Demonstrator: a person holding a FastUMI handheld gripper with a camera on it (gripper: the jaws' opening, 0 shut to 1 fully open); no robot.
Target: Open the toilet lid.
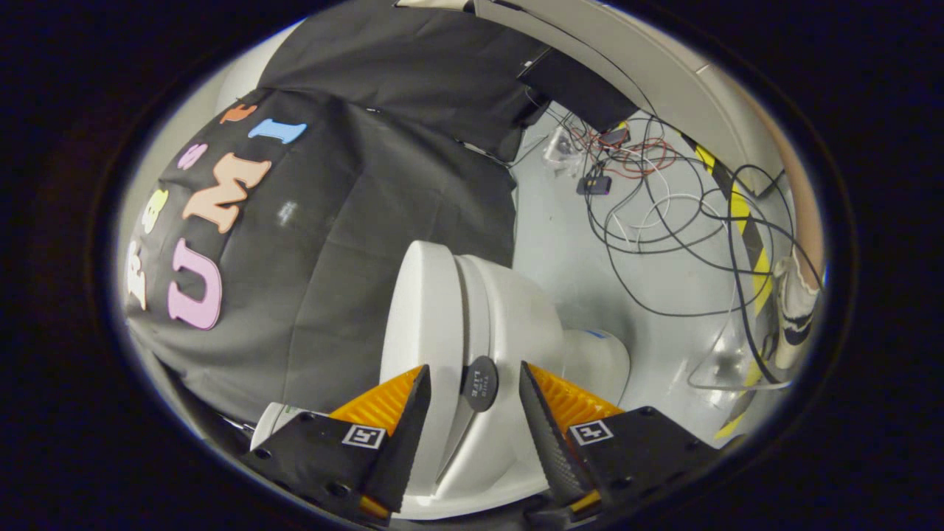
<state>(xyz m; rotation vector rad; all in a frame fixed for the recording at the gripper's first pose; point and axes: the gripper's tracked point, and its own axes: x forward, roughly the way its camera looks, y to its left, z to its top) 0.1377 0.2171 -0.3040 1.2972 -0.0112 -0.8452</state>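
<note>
Tool [472, 391] spread wide, straddling toilet lid [424, 317] edge, small round bumper [479, 383] between fingers. Step: pre-grasp. Next: pinch lid edge, then swing it away from seat [516, 324].

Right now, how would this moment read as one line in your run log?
task: open toilet lid | hand-held gripper: open, fingers astride lid edge and its dark round tab | lid: not yet gripped

Small print on dark round tab [480, 383] unreadable.

White toilet lid [422, 324], nearly closed, rim between spread fingers [402, 435].
</note>
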